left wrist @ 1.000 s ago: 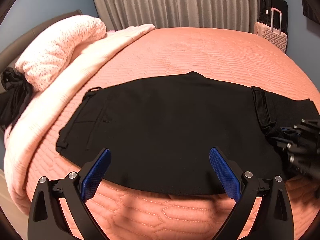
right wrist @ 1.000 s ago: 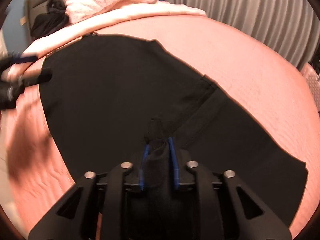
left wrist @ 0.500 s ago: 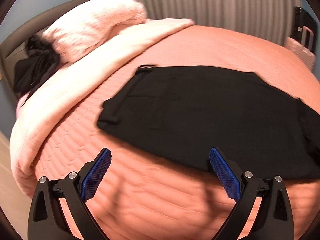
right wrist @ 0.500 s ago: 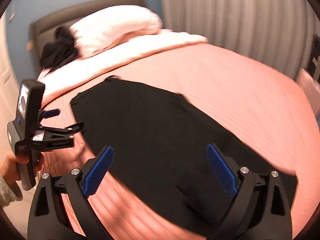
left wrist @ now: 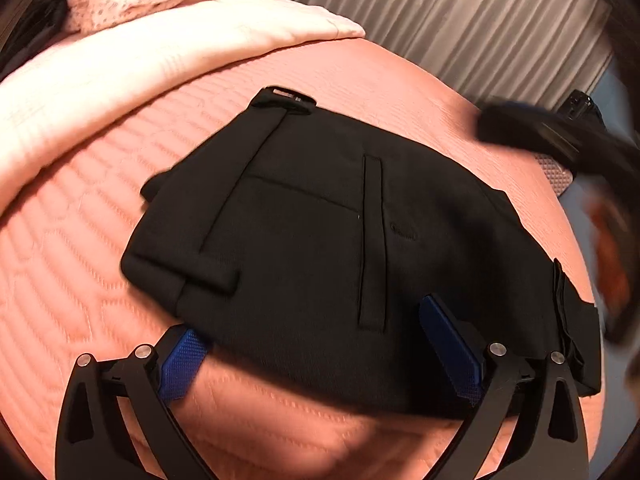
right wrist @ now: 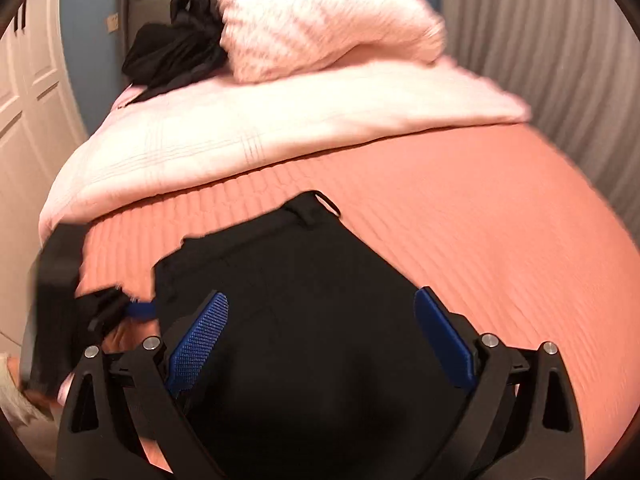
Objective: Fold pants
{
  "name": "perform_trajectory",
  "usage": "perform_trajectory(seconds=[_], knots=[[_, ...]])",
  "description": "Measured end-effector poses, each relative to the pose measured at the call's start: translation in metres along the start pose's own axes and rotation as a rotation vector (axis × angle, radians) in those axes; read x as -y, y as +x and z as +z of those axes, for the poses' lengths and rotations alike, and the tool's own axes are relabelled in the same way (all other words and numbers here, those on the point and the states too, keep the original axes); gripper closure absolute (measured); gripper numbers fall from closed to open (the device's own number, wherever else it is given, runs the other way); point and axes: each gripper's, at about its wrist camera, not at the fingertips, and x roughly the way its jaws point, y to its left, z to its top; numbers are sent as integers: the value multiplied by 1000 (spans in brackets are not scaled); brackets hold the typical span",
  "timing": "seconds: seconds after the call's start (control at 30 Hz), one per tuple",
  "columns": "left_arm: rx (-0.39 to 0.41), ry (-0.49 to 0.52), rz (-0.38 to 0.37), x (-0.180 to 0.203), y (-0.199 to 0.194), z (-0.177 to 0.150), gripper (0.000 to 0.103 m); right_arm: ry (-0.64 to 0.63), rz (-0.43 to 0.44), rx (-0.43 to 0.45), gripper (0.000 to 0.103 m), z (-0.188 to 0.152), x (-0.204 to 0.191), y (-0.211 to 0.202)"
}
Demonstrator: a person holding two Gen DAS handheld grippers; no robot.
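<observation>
The black pants [left wrist: 320, 240] lie folded on the salmon quilted bedspread [left wrist: 80, 280], waistband and belt loop toward the pillows. My left gripper [left wrist: 316, 344] is open, its blue pads at the pants' near edge, left pad on the bedspread, right pad over the cloth. My right gripper [right wrist: 320, 340] is open and empty, low over the pants [right wrist: 320, 300]. The left gripper [right wrist: 116, 312] shows blurred at the left of the right wrist view; the right gripper [left wrist: 552, 136] shows blurred at the upper right of the left wrist view.
A pale pink blanket [right wrist: 240, 140] and pillow [right wrist: 320, 20] lie at the head of the bed, with a dark garment [right wrist: 176, 52] beside the pillow. Grey curtains [left wrist: 460, 20] hang behind the bed. A white door [right wrist: 24, 100] is at the left.
The right gripper has let go of the pants' leg end and opened. Both grippers have moved closer to the waistband end of the pants; the left has dropped to the near edge.
</observation>
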Motion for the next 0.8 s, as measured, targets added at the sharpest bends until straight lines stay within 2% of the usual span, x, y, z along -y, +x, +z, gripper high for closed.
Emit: perform_trajectory(seconds=[0.03, 0.1, 0.23, 0.3, 0.33, 0.37, 0.4, 0.47, 0.5, 0.53, 0.57, 0.7, 0.8], knots=[[-5, 8, 11, 2, 2, 2, 5, -4, -4, -7, 10, 14, 8, 18], [8, 18, 36, 3, 6, 7, 5, -32, 27, -75, 10, 35, 16, 53], [25, 2, 62, 3, 9, 12, 5, -137, 15, -180, 10, 53, 11, 111], [41, -23, 61, 2, 11, 17, 5, -179, 78, -234, 11, 54, -1, 135], [47, -41, 62, 1, 13, 19, 5, -196, 92, -235, 15, 54, -6, 141], [47, -49, 63, 1, 14, 20, 5, -215, 123, -241, 31, 55, -13, 146], [47, -52, 69, 2, 15, 21, 5, -231, 127, -222, 33, 56, -19, 145], [57, -46, 86, 6, 16, 23, 5, -262, 117, -213, 54, 59, -23, 142], [58, -45, 96, 7, 17, 24, 5, -270, 110, -207, 60, 60, -22, 137], [60, -43, 99, 10, 17, 25, 5, -275, 102, -200, 76, 61, -21, 133], [70, -47, 93, 11, 16, 26, 5, -281, 107, -180, 83, 61, -19, 121], [124, -95, 42, 14, 4, 30, 9, -288, 154, -75, 87, 59, -17, 66], [163, -95, 39, 22, -11, 31, 11, -273, 189, 11, 87, 55, -6, 17]])
